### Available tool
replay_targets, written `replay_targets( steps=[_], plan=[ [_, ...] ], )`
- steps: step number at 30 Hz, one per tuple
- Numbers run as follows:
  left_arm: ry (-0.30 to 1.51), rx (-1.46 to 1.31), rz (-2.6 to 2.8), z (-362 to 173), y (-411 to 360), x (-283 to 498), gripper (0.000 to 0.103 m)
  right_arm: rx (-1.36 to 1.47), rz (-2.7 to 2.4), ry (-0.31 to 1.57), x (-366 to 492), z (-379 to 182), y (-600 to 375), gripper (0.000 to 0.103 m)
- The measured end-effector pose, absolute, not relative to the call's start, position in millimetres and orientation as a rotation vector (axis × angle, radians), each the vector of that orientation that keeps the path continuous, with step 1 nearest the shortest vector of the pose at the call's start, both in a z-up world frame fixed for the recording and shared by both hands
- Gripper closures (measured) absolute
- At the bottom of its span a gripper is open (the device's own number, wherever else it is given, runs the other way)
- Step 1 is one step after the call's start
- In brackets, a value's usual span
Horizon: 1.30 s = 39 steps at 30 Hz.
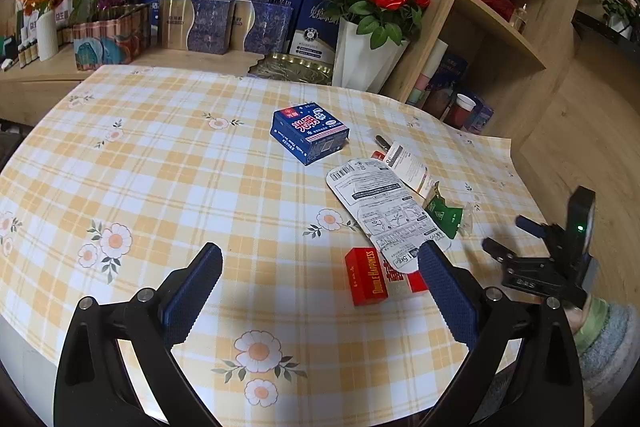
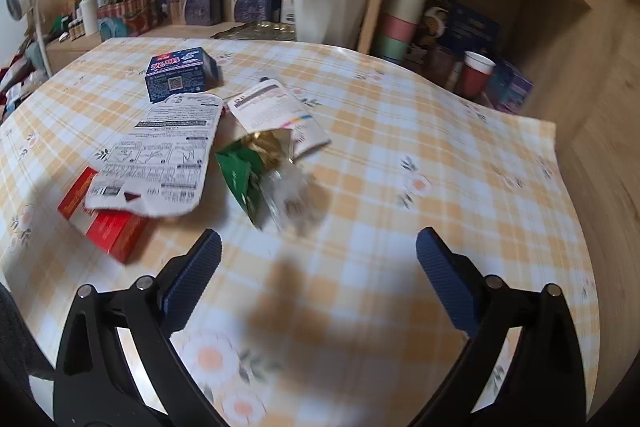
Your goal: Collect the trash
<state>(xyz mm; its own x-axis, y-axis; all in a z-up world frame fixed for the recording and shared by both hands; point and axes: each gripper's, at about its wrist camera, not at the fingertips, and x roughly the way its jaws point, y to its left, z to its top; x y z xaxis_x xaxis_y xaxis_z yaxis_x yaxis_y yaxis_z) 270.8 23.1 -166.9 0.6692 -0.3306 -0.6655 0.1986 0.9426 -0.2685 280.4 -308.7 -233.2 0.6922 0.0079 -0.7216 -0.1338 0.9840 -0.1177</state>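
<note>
Trash lies on the checked tablecloth (image 1: 160, 167): a blue carton (image 1: 309, 136), a flat white printed card (image 1: 380, 203), a smaller white wrapper (image 1: 410, 169), a green wrapper (image 1: 444, 217) and a red box (image 1: 366, 275). My left gripper (image 1: 320, 263) is open and empty, just left of the red box. My right gripper (image 2: 318, 251) is open and empty, above the cloth a little short of the green wrapper (image 2: 242, 175). The right view also shows the card (image 2: 160, 155), the red box (image 2: 106, 227), the blue carton (image 2: 180, 73) and the small wrapper (image 2: 276, 111). The right gripper's body shows in the left view (image 1: 548, 259).
Boxes (image 1: 224, 23), flower pots and a white vase of red roses (image 1: 368, 59) line the back. A gold tray (image 1: 292, 69) sits at the table's far edge. A wooden shelf unit (image 1: 500, 27) with cups (image 2: 476, 73) stands on the right.
</note>
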Motion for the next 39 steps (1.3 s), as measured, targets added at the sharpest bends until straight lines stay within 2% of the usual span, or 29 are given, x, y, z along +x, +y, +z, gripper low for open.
replay_targets(
  steps=[1,3,8,10,17,18,19,20,24,29,39],
  plan=[
    [0.787,-0.185,-0.300,-168,23,273,0.007,-0.165,0.085,0.805,285,-234,-307,0.018],
    [0.789,-0.193,-0.303,-170,22,276,0.007,-0.137,0.084,0.805,296,-233,-307,0.024],
    [0.794,-0.188,-0.315,-174,18,281,0.007,0.060,0.054,0.795,317,-228,-329,0.029],
    [0.800,-0.183,-0.325,-176,15,284,0.009,0.123,0.054,0.814,326,-232,-335,0.039],
    [0.798,-0.159,-0.359,-174,2,290,0.015,0.220,0.108,0.905,344,-253,-329,0.041],
    [0.799,-0.156,-0.362,-174,1,291,0.016,0.228,0.111,0.920,345,-256,-327,0.044],
    [0.802,-0.154,-0.367,-174,-1,291,0.018,0.246,0.119,0.934,345,-260,-327,0.056],
    [0.805,-0.152,-0.375,-174,-4,293,0.020,0.283,0.138,0.946,344,-263,-329,0.064],
    [0.815,-0.125,-0.422,-172,-20,296,0.028,0.386,0.141,0.920,332,-261,-341,0.078],
    [0.844,-0.084,-0.528,-172,-56,309,0.040,0.424,0.106,0.858,312,-249,-359,0.081],
    [1.001,-0.092,-0.679,-194,-157,359,0.044,0.395,0.050,0.780,275,-235,-386,0.083]
  ],
)
